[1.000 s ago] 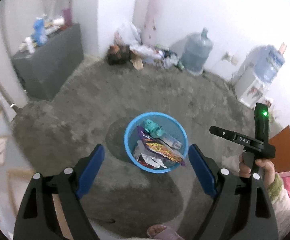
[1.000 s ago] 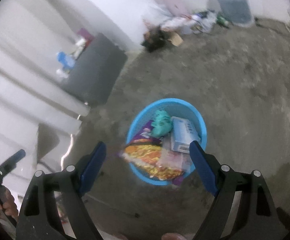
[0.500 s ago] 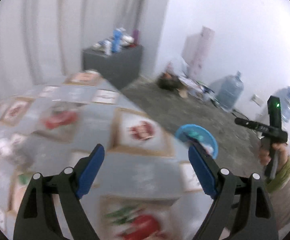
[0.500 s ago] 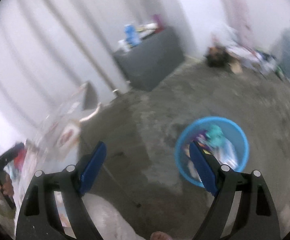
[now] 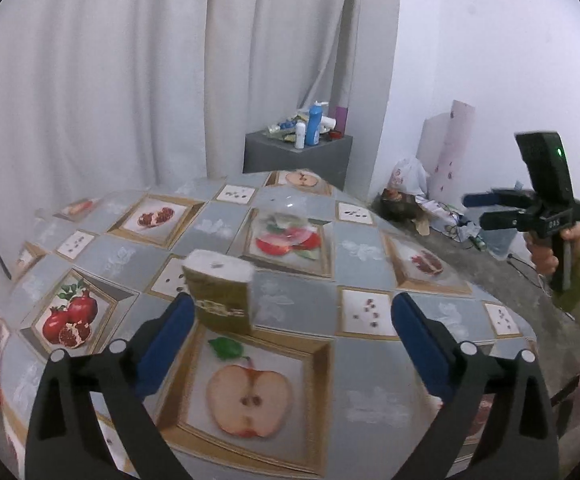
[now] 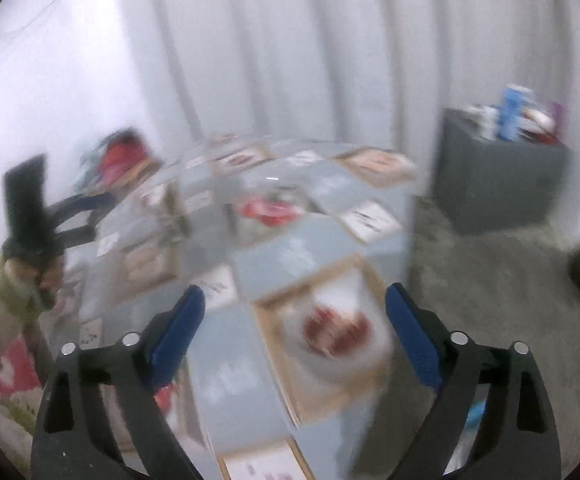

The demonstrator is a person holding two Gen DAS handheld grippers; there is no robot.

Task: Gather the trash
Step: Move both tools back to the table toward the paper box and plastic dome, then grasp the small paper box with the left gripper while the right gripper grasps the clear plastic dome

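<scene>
Left wrist view: the left gripper (image 5: pixel 290 328) hovers over the bench (image 5: pixel 370 256) with its fruit-patterned cloth, jaws wide and empty. A small olive-gold carton with a white top (image 5: pixel 219 294) stands upright just beside the left blue pad, and a clear plastic wrapper (image 5: pixel 290 216) lies farther back. The right gripper (image 6: pixel 294 326) is also spread wide, empty, over the bench's near corner; its view is blurred.

text: "DAS" | on: right gripper (image 5: pixel 474 201) body | else: nothing legible
</scene>
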